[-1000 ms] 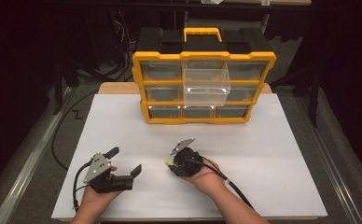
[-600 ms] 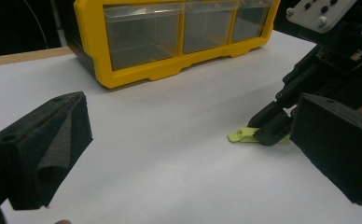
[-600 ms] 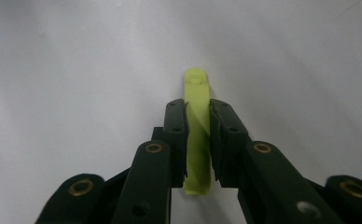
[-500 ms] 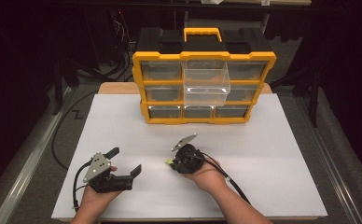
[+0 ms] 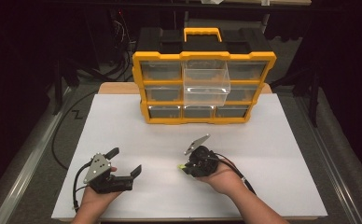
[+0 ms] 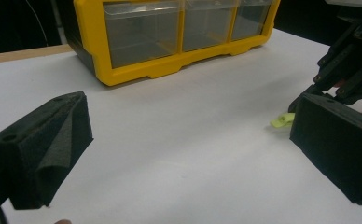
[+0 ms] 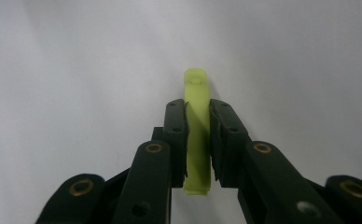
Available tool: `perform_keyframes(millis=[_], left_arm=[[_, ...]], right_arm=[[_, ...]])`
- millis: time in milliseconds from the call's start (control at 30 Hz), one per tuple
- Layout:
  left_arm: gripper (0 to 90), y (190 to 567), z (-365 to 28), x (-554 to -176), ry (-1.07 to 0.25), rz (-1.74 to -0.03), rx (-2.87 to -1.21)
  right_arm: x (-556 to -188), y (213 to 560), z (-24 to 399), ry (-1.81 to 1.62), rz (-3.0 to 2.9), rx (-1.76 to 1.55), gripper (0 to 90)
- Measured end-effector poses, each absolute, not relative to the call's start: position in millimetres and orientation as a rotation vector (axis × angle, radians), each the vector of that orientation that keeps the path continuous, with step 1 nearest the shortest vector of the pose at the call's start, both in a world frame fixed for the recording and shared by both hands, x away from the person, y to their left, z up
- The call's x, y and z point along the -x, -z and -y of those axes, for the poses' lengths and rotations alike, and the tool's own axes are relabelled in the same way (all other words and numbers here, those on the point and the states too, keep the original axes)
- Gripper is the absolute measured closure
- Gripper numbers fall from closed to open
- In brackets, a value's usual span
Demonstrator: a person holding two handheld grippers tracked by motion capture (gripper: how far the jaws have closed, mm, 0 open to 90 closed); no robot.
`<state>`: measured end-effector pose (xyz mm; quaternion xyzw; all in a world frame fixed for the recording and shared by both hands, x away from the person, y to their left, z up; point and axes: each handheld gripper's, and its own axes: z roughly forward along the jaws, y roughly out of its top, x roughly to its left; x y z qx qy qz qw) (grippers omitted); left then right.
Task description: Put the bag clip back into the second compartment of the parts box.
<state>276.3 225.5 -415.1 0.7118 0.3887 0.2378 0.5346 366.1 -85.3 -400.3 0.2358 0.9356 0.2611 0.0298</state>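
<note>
Your right gripper (image 7: 198, 135) has its jaws closed on a small yellow-green plastic piece (image 7: 197, 135), which stands lengthwise between the two pads with its rounded tip poking out ahead of them and its blunt end just behind; in the high view the same piece (image 5: 183, 167) shows at the jaw tips, low over the white table sheet (image 5: 281, 154). You look to be at the pick-up step: the piece is clamped but not yet carried anywhere. Your left gripper (image 5: 124, 163) rests well off to the side with its jaws spread wide and nothing between them. Ahead of both stands the yellow drawer organizer (image 5: 202, 88), with one clear drawer (image 5: 205, 81) pulled out of the middle of its top row. That open drawer is the likely target, so your next move calls for lifting the piece clear of the sheet, keeping the squeeze firm, and bringing the jaw tips above the drawer's rim before you let go.
</note>
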Motion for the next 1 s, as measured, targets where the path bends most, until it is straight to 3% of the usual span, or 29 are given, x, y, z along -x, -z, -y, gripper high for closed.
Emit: perform_keyframes(millis=[1000], left_arm=[[0.5,415.3,-224.9,-276.6,-0.565,-0.916,-1.696]], right_arm=[[-364.7,387.4,171.7,-0.659,-2.946,-0.758,79.1]])
